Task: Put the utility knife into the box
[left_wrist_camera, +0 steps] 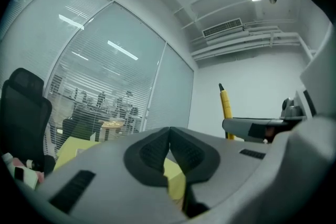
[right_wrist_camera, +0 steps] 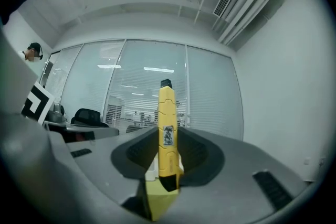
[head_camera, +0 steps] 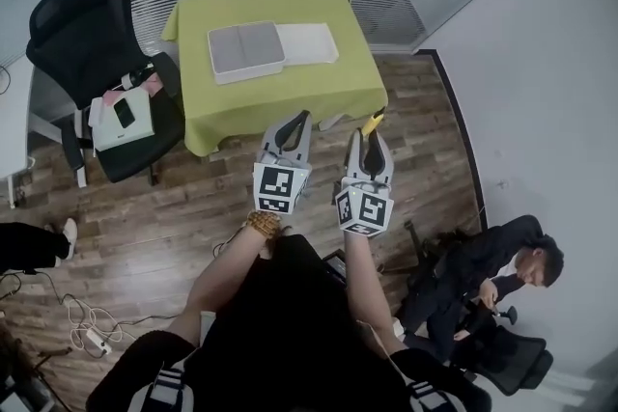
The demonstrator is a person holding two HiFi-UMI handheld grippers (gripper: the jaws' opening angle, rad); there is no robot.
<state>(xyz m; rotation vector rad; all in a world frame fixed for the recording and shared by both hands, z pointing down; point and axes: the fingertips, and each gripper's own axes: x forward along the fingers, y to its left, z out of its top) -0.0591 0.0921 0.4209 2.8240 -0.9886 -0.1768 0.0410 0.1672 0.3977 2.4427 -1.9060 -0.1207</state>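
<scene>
— Where is the yellow plastic utility knife (right_wrist_camera: 167, 128) sitting?

— The right tool (right_wrist_camera: 168, 136) is gripping it. The two jaws are pressing on the knife's lower body, and the knife is standing up between them, its black tip poking out past the jaw ends.

— And the left tool (left_wrist_camera: 169, 132)?

— Its jaws are meeting at the tips, with nothing between them. The person is holding it just beside the right tool, the two running roughly parallel.

— Where is the person holding them?

— In the head view both tools are hanging over the brown wood-plank floor (head_camera: 174, 198), their tips pointing toward the near edge of the green-clothed counter (head_camera: 290, 101).

— Is the knife getting close to the box?

— No. The pale grey square box (head_camera: 246, 50) is lying on the counter's far half, well apart from the knife. A white flat panel (head_camera: 311, 43) is resting against the box's right side.

— Anything else around?

— A black mesh office chair (head_camera: 82, 29) is standing left of the counter, carrying some small items on its seat. A person in dark clothes (head_camera: 488, 275) is sitting low at the right, near the white wall.
</scene>
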